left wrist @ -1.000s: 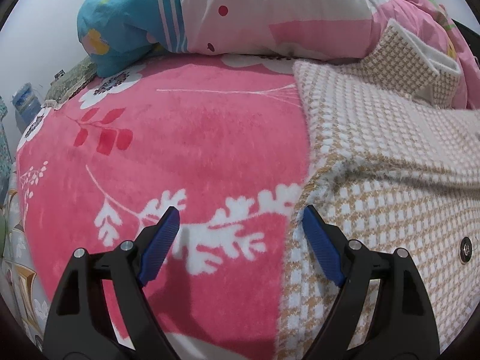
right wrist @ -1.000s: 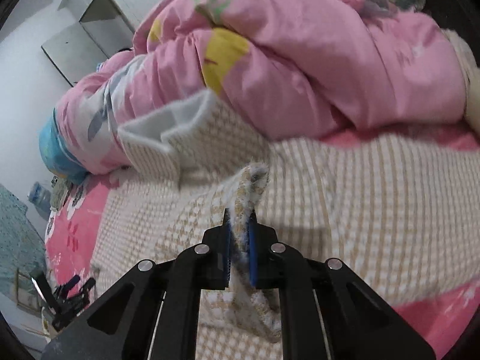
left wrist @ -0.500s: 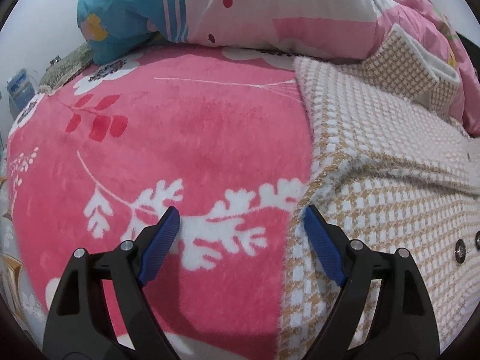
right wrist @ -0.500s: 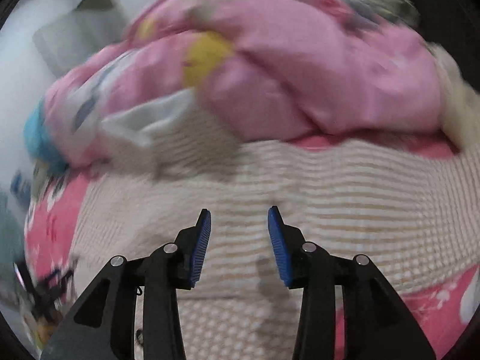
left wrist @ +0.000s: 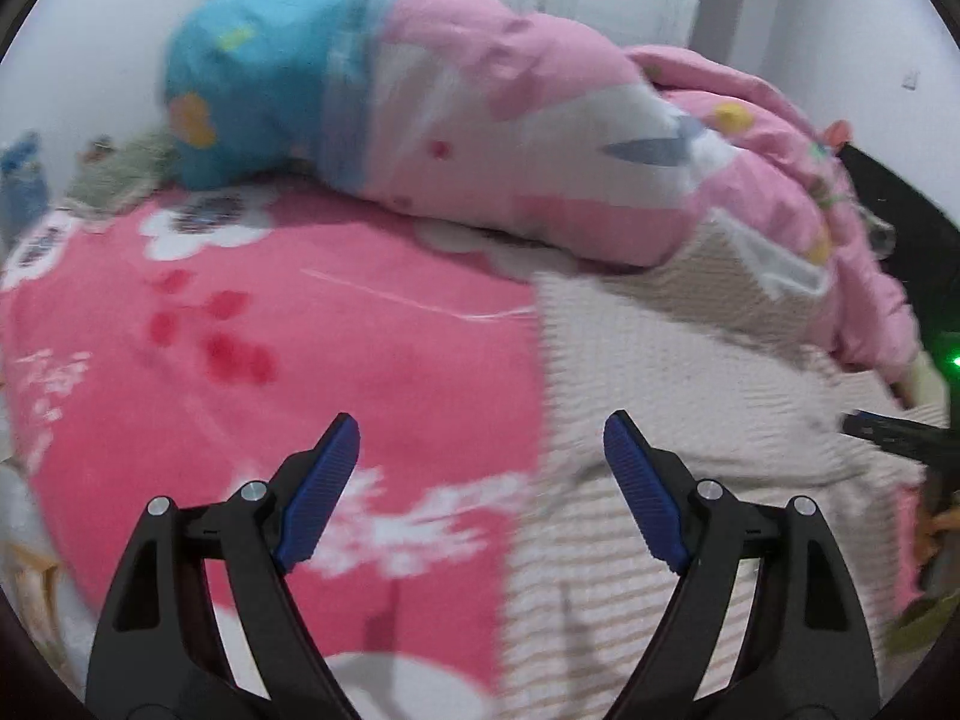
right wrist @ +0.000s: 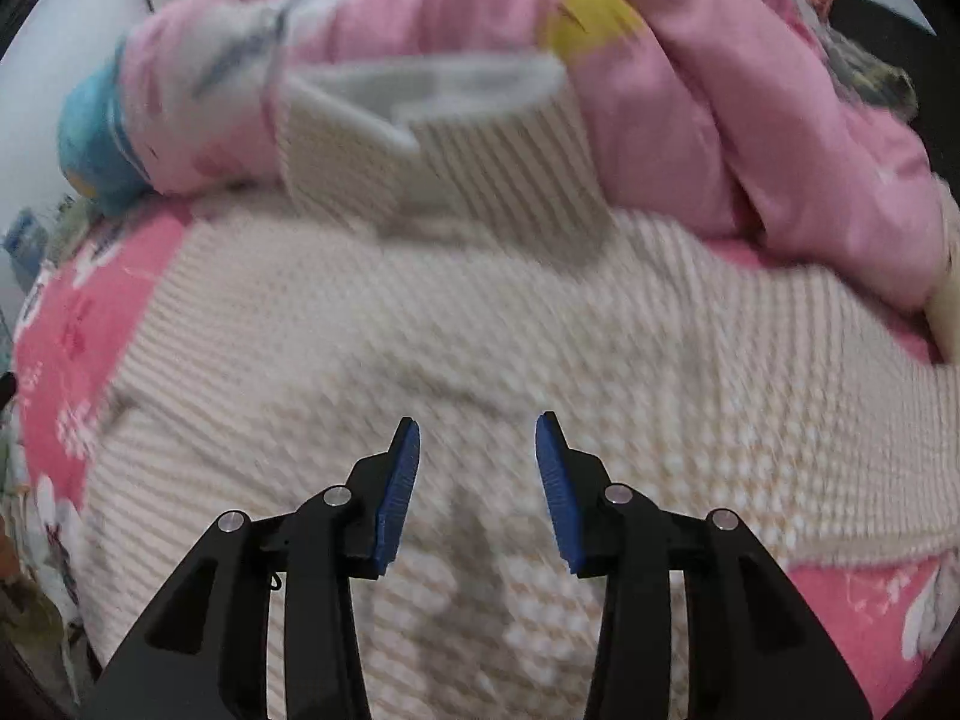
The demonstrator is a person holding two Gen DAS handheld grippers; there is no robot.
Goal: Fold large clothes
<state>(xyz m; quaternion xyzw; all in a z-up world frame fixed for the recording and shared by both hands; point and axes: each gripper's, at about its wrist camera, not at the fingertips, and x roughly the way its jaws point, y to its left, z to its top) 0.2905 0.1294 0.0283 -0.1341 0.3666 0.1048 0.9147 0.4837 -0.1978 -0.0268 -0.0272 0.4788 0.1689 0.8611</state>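
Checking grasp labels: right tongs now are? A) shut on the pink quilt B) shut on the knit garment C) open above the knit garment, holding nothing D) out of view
C: the right tongs stand apart with only the beige knit garment visible in the gap.

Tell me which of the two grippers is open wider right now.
The left gripper: its blue pads stand far apart over the edge of the beige coat. The right gripper is open too, but narrower.
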